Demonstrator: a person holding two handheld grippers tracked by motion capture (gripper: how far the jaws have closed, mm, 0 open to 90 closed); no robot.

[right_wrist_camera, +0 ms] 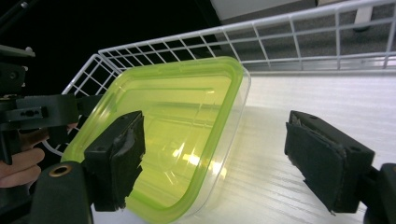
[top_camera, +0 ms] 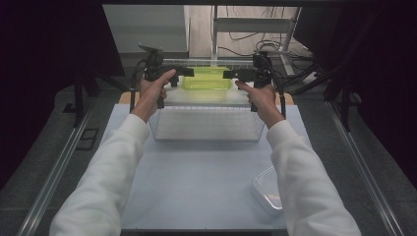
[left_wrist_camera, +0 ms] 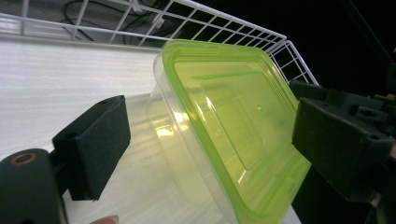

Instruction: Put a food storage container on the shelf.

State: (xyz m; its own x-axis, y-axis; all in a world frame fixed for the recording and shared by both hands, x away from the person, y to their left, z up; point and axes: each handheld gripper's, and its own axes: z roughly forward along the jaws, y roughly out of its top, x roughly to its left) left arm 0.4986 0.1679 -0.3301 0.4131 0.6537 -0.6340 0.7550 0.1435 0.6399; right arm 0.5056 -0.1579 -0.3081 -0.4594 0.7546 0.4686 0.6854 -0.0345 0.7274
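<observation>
In the high view, a clear container with a green lid is seen resting in a white wire basket at the far end of the pale desk. The left tool is held just beside the container's left end and the right tool just beside its right end, each carried by a white-sleeved arm. A clear plastic lid or tray is seen lying near the desk's front right corner, well apart from the basket. In the left gripper view, the left tool is shown with its two black pads spread wide; the green-lidded container lies between them, with a gap visible beside the left pad, while contact at the right pad cannot be judged with certainty. The wire basket's wall is seen behind the container. In the right gripper view, the right tool is likewise shown spread apart, with the container between its pads, overlapped by the left pad and clearly free of the right one. The basket wall runs behind, and the other tool is seen at the far left edge.
</observation>
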